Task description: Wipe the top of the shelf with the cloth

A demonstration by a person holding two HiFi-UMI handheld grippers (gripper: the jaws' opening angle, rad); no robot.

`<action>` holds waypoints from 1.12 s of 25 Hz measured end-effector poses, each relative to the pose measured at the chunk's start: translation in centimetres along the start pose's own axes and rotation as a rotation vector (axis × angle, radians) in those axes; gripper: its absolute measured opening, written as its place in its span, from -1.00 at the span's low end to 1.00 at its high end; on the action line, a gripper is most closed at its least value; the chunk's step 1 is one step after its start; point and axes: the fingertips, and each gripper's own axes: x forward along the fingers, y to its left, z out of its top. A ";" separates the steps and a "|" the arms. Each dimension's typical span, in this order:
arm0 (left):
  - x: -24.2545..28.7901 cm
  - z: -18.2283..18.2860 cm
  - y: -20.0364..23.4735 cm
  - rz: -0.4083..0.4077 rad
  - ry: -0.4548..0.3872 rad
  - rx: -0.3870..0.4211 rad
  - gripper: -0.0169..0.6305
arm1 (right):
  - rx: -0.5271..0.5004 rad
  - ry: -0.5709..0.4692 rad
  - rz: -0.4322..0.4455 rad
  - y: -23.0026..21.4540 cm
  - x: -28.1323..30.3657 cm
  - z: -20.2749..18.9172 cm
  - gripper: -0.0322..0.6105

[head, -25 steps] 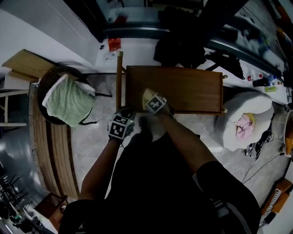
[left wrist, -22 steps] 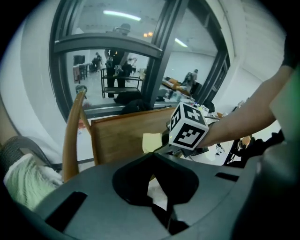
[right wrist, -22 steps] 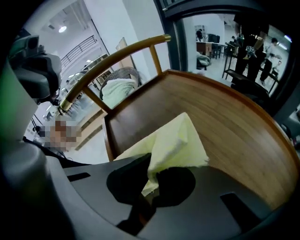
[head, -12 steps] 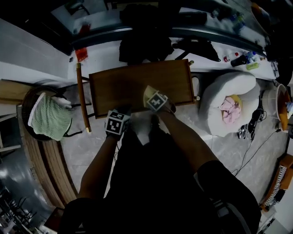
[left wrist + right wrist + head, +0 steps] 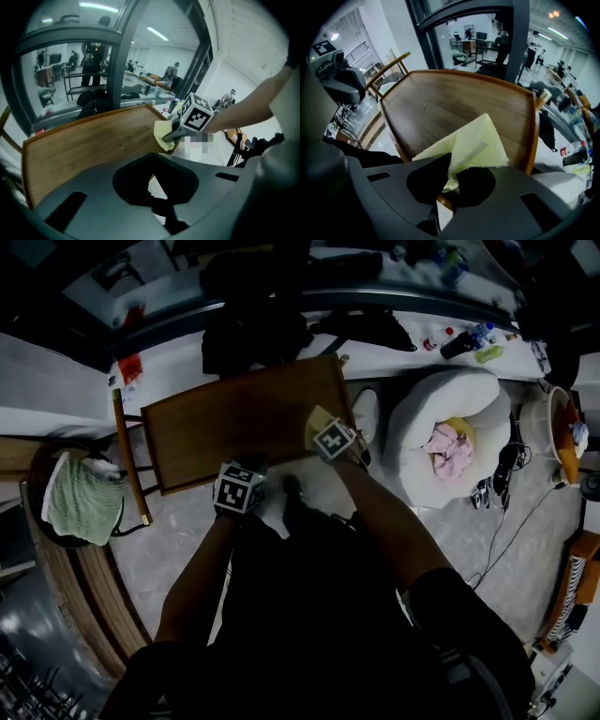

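Observation:
The brown wooden shelf top (image 5: 225, 423) lies in front of me, also broad in the left gripper view (image 5: 89, 140) and in the right gripper view (image 5: 440, 105). A pale yellow cloth (image 5: 316, 421) rests on its near right corner. My right gripper (image 5: 330, 435) is shut on that cloth (image 5: 473, 140), jaws pinching its lower fold (image 5: 447, 185). From the left gripper view I see the cloth (image 5: 164, 133) under the right gripper (image 5: 176, 135). My left gripper (image 5: 246, 472) hovers at the shelf's front edge, shut and holding nothing (image 5: 157, 201).
A white round cushion (image 5: 427, 418) with a pink item (image 5: 446, 448) lies right of the shelf. A chair with a green towel (image 5: 80, 504) stands at the left, a wooden rail (image 5: 127, 457) beside the shelf. A dark bag (image 5: 253, 329) and bottles (image 5: 459, 338) sit behind.
The right gripper has slid the cloth rightward along the shelf's front, from left of middle to the right corner. The left gripper stays by the front edge.

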 end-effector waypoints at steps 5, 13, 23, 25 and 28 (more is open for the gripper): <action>1.2 0.4 -1.5 -0.019 -0.012 0.009 -0.93 | 0.025 0.013 -0.049 -2.6 -1.8 -1.8 -0.80; -0.6 0.5 -1.6 0.026 -0.018 0.019 -0.93 | 0.141 0.005 0.055 -1.7 -2.9 -3.1 -0.80; -7.4 1.2 0.1 0.071 -0.136 0.025 -0.93 | 0.217 -0.989 0.372 1.7 -27.3 14.5 -0.80; -9.0 1.3 0.1 0.076 -0.165 0.043 -0.93 | 0.115 -1.127 0.400 5.1 -33.9 16.7 -0.80; -11.9 1.9 -0.5 0.064 -0.247 0.060 -0.93 | -0.064 -1.255 0.462 11.4 -41.8 17.5 -0.80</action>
